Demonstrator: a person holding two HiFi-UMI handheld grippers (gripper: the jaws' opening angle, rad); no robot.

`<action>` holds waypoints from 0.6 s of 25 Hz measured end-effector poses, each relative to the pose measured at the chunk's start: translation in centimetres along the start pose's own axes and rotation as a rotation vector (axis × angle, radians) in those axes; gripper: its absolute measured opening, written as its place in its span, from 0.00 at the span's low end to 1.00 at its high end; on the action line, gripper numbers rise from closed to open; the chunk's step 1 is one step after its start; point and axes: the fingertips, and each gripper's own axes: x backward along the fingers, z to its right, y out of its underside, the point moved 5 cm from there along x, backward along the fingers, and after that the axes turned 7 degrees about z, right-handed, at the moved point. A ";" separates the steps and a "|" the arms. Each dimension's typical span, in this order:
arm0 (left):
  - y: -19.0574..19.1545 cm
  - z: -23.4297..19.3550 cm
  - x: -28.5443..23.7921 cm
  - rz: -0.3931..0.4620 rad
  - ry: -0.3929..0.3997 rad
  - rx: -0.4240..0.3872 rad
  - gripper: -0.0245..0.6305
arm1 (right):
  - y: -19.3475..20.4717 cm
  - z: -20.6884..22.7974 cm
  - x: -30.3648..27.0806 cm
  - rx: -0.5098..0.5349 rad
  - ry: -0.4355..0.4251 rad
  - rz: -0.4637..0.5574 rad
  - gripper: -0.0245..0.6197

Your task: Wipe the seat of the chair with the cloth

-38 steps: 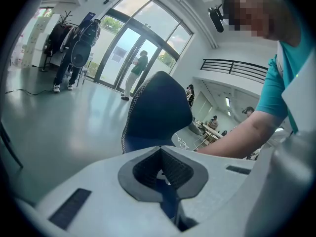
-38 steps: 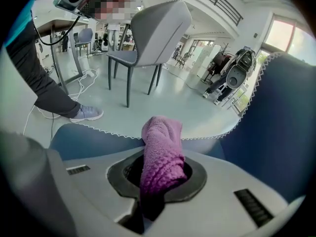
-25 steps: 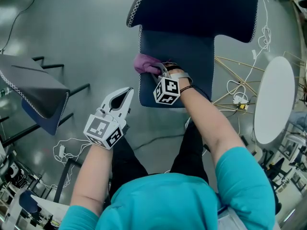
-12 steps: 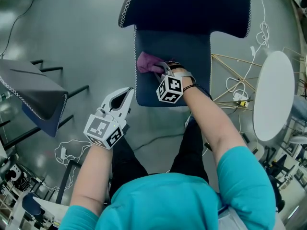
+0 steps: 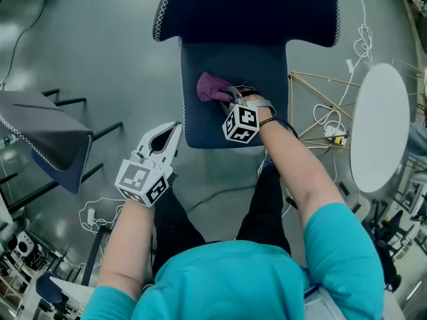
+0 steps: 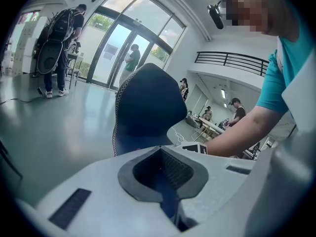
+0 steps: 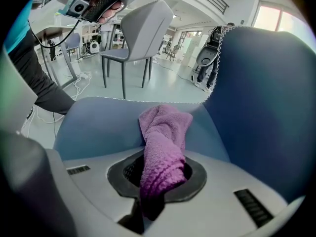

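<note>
Far left of the chair seat (image 5: 260, 72), a second dark chair (image 5: 50, 135) stands on the grey floor (image 5: 113, 59), with open floor between them. The left gripper (image 5: 175, 129) hangs over the floor off the seat's front left corner. Its fingers (image 6: 94, 196) are pressed together with nothing in them. Its cube (image 5: 141, 182) carries black-and-white square markers, the only print to be seen. Only the left gripper view shows people (image 6: 132, 58) by tall glazed doors and a balcony rail (image 6: 232, 60) beyond the chair.

The purple cloth (image 5: 212, 87) lies on the seat near its left edge, towards the backrest (image 5: 247, 5), which has white stitching along its rim. The right gripper (image 5: 231, 99) sits just right of the cloth, its fingers pinching a bunched fold of it. Its marker cube (image 5: 241, 124) is over the seat's front half. Bare seat lies right of the cloth and in front of it. The right gripper view shows the cloth's nubbly weave rising out of the fingers and draping onto the seat. It also shows a grey chair (image 7: 140, 33) beyond the seat's far edge, which the head view does not show.

Right of the seat a thin rod frame (image 5: 319, 92) stands close by. A white cable (image 5: 363, 42) trails on the floor, and a white round tabletop (image 5: 379, 129) sits farther right.
</note>
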 end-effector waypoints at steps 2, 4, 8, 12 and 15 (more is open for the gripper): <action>0.1 0.0 -0.1 -0.004 -0.002 -0.003 0.04 | 0.4 0.0 0.2 -0.002 0.000 -0.003 0.12; 0.3 0.0 -0.2 -0.008 -0.002 -0.003 0.04 | 0.7 0.1 0.3 -0.006 0.002 -0.005 0.12; 0.5 0.4 -0.4 -0.015 0.006 -0.011 0.04 | 1.3 0.1 0.7 -0.017 0.007 -0.005 0.12; 0.7 0.7 -0.9 -0.015 0.012 -0.012 0.04 | 2.1 0.2 1.1 -0.024 0.011 -0.009 0.12; 0.8 1.1 -1.2 -0.015 0.019 -0.011 0.04 | 2.9 0.3 1.6 -0.033 0.011 -0.014 0.12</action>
